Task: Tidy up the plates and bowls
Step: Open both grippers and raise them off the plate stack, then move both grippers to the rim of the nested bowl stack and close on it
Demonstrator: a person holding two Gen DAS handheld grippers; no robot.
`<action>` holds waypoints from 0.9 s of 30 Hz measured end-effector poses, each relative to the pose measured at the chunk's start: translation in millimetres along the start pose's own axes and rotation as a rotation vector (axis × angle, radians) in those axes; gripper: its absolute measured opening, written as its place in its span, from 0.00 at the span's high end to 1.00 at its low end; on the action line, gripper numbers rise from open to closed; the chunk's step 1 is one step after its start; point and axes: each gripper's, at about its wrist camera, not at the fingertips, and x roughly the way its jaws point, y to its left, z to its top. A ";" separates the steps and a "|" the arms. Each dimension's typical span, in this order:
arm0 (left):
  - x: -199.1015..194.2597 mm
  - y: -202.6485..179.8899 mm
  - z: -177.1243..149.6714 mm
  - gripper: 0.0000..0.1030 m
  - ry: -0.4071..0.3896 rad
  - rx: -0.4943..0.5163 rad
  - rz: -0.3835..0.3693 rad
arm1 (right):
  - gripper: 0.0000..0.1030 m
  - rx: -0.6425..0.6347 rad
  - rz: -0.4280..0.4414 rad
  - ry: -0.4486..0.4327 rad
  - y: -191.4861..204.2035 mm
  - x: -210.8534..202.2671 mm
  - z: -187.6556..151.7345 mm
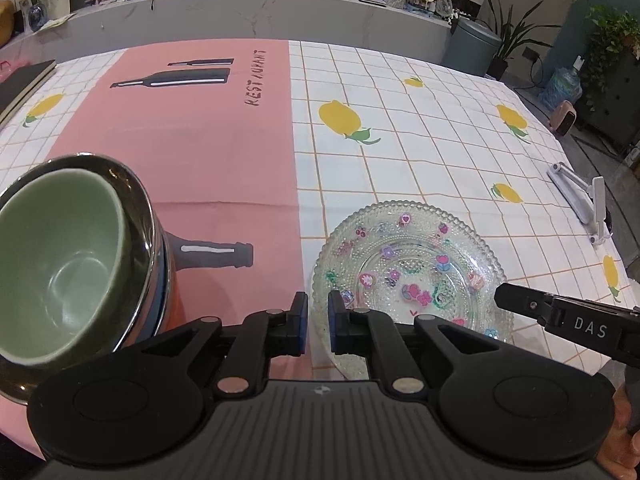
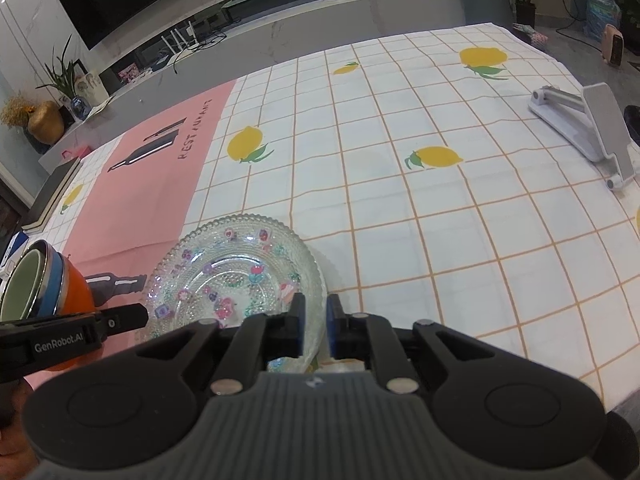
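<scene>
**newbie_ops:** Living-room setup again: big table under a lemon-check tablecloth with that pink "restaurant" panel, TV shelf behind. What should I be watching here?

**plate_wrangler:** Go left to right. At the left edge of your left wrist view there's the nested bowl stack: a green bowl tipped inside a steel one, with blue and orange rims showing below. Low in the frame, the left gripper sits just right of that stack, right at the near-left rim of the glass plate. The jaws are down to a narrow gap, and the rim seems to run into that gap, but I can't tell whether the pads actually pinch it.

**newbie_ops:** And the other one?

**plate_wrangler:** In your right wrist view the right gripper is at the lower centre, also narrowed to a slim slot, and the plate's near-right rim passes between the pads. Looks like a grip on the glass, though the pad contact is hidden behind the glass.

**newbie_ops:** So which hand does the move?

**plate_wrangler:** Both are about equally close, one on each side of the plate. What matters, I'd guess: the stack lies off to the left of the plate, close beside your left gripper, so anything heading there travels left. That white folding stand far right is well clear.
</scene>
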 end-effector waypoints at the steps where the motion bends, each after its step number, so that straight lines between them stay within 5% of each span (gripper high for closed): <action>1: -1.2 1.2 -0.4 0.86 -0.002 -0.006 -0.004 | 0.79 0.004 0.003 0.002 -1.0 -0.7 -0.3; 8: -15.0 -3.1 1.8 0.79 -0.031 0.049 -0.038 | 0.65 0.021 0.005 -0.012 1.9 -14.0 -3.5; 12: -32.8 -9.3 7.0 0.78 -0.045 0.102 -0.074 | 0.40 0.002 -0.062 -0.072 10.7 -31.4 0.3; 22: -91.2 14.6 25.6 0.67 -0.163 0.120 -0.099 | 0.41 -0.044 -0.028 -0.127 46.9 -44.0 20.8; 27: -104.3 40.9 33.4 0.52 -0.158 0.132 -0.062 | 0.28 -0.028 0.083 -0.077 77.3 -34.5 29.6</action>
